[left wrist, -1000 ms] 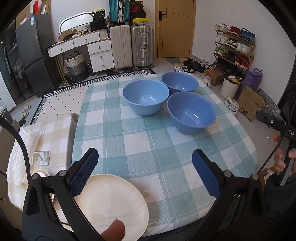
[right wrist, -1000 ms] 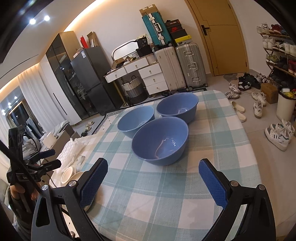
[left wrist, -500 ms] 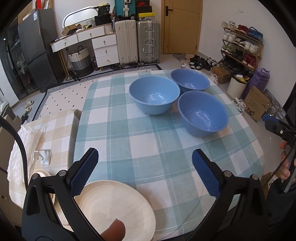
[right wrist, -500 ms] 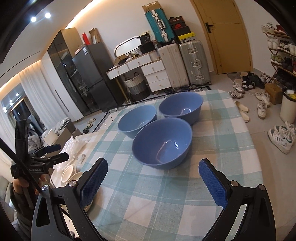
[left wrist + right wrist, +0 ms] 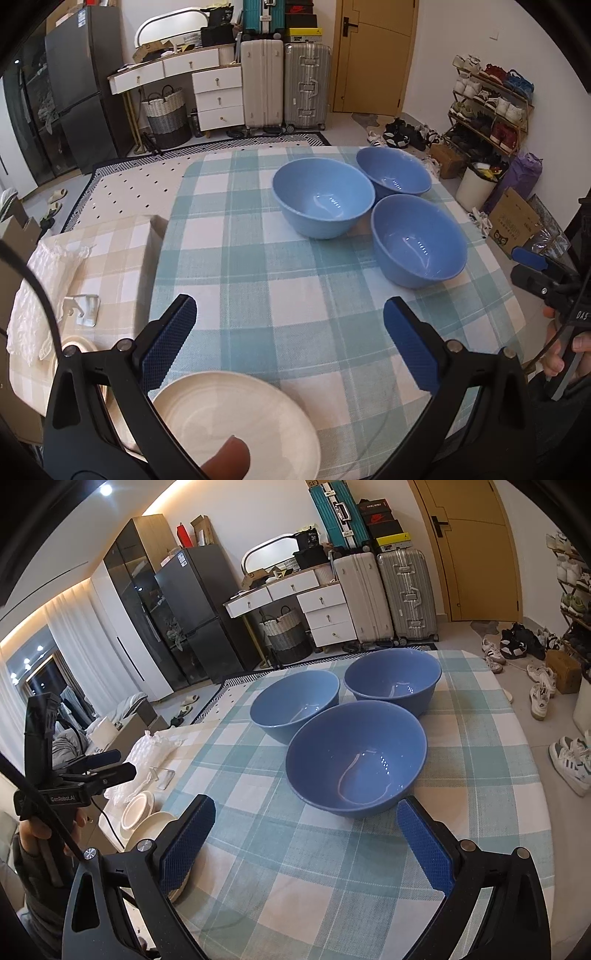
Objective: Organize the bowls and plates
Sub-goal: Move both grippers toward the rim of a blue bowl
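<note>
Three blue bowls stand close together on the checked table: a near one (image 5: 419, 242) (image 5: 356, 764), a left one (image 5: 323, 195) (image 5: 293, 705) and a far one (image 5: 393, 177) (image 5: 393, 679). A cream plate (image 5: 236, 421) lies at the table's front left corner. My left gripper (image 5: 288, 332) is open just above and behind that plate, holding nothing. My right gripper (image 5: 304, 840) is open and empty, just short of the near bowl. The left gripper shows at the left in the right wrist view (image 5: 107, 762).
A lower side table (image 5: 110, 266) with a beige checked cloth stands left of the main table, carrying small cream dishes (image 5: 138, 808), a clear holder (image 5: 83, 304) and white lace. Suitcases, drawers, a fridge and a shoe rack line the room's back and right.
Both grippers have moved forward over the table; the bowls look closer. The plate sits more between the left gripper's fingers. Both grippers stay open.
</note>
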A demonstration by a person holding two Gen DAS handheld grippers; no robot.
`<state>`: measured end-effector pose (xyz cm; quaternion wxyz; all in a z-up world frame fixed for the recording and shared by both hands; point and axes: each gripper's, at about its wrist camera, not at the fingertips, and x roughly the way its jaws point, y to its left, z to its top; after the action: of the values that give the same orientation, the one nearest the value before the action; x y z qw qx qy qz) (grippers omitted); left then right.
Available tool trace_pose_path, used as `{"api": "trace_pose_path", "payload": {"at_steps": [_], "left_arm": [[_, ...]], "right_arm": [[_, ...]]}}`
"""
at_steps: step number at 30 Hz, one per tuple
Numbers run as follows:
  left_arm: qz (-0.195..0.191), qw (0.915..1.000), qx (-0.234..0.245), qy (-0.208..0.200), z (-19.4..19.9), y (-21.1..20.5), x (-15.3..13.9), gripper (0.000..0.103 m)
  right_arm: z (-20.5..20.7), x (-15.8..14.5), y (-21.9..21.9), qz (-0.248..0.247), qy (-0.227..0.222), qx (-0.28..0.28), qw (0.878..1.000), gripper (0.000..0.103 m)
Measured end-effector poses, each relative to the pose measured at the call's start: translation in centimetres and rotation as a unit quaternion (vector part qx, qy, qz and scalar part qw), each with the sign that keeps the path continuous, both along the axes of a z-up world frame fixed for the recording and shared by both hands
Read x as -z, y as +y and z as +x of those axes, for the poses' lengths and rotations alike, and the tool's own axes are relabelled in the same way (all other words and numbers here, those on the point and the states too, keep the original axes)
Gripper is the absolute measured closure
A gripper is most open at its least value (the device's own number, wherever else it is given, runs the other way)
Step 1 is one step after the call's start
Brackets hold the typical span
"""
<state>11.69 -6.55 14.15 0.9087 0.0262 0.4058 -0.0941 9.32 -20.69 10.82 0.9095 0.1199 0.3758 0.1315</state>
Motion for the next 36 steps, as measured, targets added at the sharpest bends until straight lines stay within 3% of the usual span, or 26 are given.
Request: {"api": "trace_pose_path", "payload": {"at_steps": [5,13,19,27,36], "left_arm": [[0.014,0.9999,0.005,-0.005,2.9,-2.6,-1.2,0.002],[0.028,0.999,0.011,-0.032,6.5,-6.0,-4.5,0.002],[0.035,0.999,0.008,-0.028,10.6,-8.2,-5.7,0.002],[0.01,0.9999,-0.006,0.01,16.5,-8.3,-2.5,0.002],[-0.02,0.9976,-0.041,0.052,21.6,-5.4,2.4,0.002]], "right_arm": [[1.9,-0.3,-0.9,-0.008,-0.004,0.017,1.0,0.003],[5.0,-2.2,-4.0,0.018,-0.016,0.037,0.999,0.003],[8.1,-2.9,-6.8,0.016,-0.008,0.05,0.999,0.003],[11.6,-1.4,-7.7,0.006,0.018,0.02,1.0,0.003],[16.3,0.1,-4.5,0.009,0.041,-0.053,0.998,0.003]]}}
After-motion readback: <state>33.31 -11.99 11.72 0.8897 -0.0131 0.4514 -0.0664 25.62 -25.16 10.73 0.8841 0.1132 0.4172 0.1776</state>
